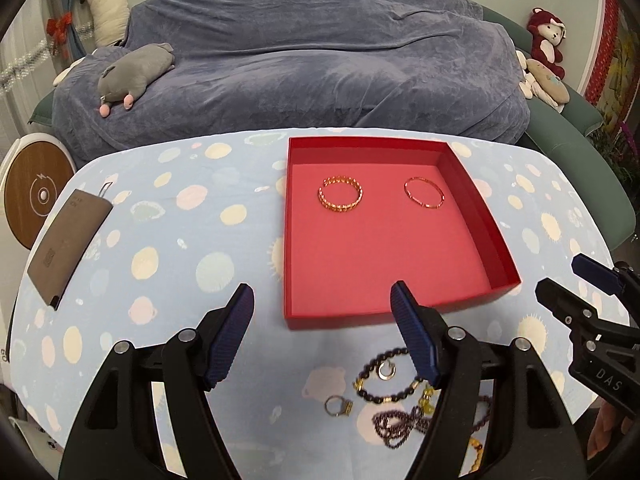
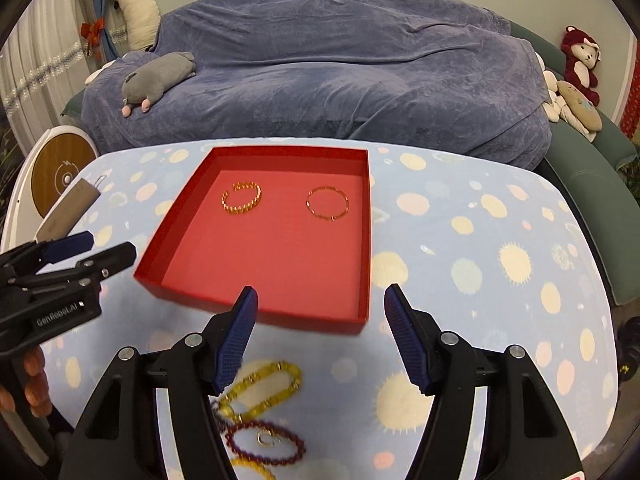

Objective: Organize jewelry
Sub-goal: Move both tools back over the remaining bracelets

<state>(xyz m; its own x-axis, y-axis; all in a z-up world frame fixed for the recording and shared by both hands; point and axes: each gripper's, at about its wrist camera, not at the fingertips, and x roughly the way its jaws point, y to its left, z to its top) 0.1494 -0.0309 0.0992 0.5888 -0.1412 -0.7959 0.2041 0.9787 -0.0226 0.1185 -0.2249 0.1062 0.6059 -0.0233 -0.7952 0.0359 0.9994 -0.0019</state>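
A red open box [image 1: 476, 216] [image 2: 364, 240] sits on the spotted table and holds two gold bracelets: a chunky one [image 1: 341, 193] [image 2: 242, 197] and a thin one [image 1: 424, 193] [image 2: 327, 203]. Loose jewelry lies in front of the box: a dark beaded bracelet [image 1: 384, 376], a gold ring [image 1: 338, 405], a small ring [image 1: 386, 372], a dark chain [image 1: 400, 426], a yellow beaded bracelet [image 2: 264, 388] and a dark red beaded bracelet [image 2: 266, 440]. My left gripper [image 1: 322, 304] [image 2: 90, 246] is open and empty above the loose pieces. My right gripper [image 2: 320, 304] [image 1: 560, 276] is open and empty.
A brown card sleeve [image 1: 68, 240] lies at the table's left. A sofa under a blue cover [image 1: 320, 60] stands behind the table with plush toys [image 1: 136, 74]. A round wooden-faced device [image 1: 36, 200] stands at the left.
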